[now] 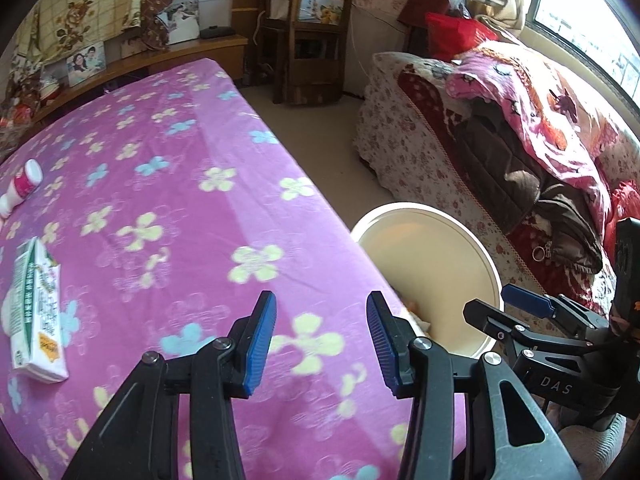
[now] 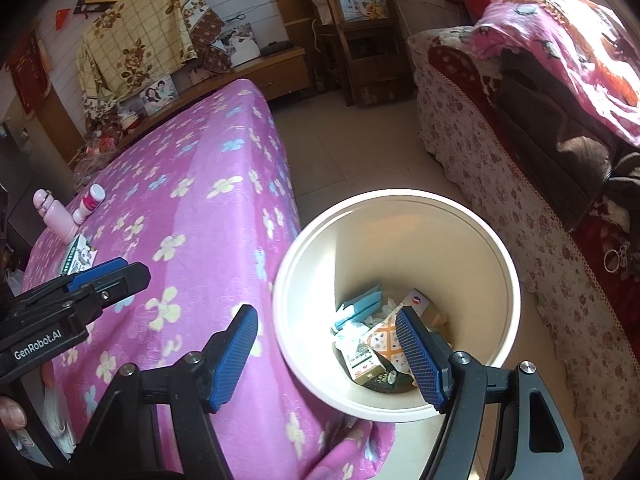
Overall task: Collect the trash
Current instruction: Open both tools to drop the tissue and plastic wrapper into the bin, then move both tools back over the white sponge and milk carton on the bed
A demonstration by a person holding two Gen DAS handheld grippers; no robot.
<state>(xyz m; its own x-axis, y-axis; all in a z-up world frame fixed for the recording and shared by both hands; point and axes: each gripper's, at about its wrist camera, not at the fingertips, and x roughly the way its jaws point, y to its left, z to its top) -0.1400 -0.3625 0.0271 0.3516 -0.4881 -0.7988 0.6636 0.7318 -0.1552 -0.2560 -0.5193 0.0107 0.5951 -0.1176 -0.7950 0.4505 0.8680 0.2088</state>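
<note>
Your left tongs (image 1: 321, 342) are spread wide with nothing between the blue pads, low in the frame over the near corner of the bed (image 1: 192, 184), which has a pink flowered cover. Your right tongs (image 2: 328, 354) are also gaping and empty; the left pad sits over the edge of the bed, the right pad over the mouth of the cream bucket (image 2: 460, 216) in the lower middle of the right wrist view.

The bucket stands on the floor, touching the bed's corner. At its bottom lies trash already collected: a green and white carton (image 2: 362, 362), an orange patterned packet (image 2: 384, 338), a blue piece (image 2: 360, 306) and crumpled white paper.

Trash still lies on the bed. In the left wrist view a green and white carton (image 1: 36, 312) lies flat at the left edge, and a small white bottle with a pink label (image 1: 22, 188) lies on its side above it. The right wrist view also shows a pale pink bottle (image 2: 56, 214) just beside them at the far left.

A sofa (image 1: 420, 148) piled with blankets fills the right side.
</note>
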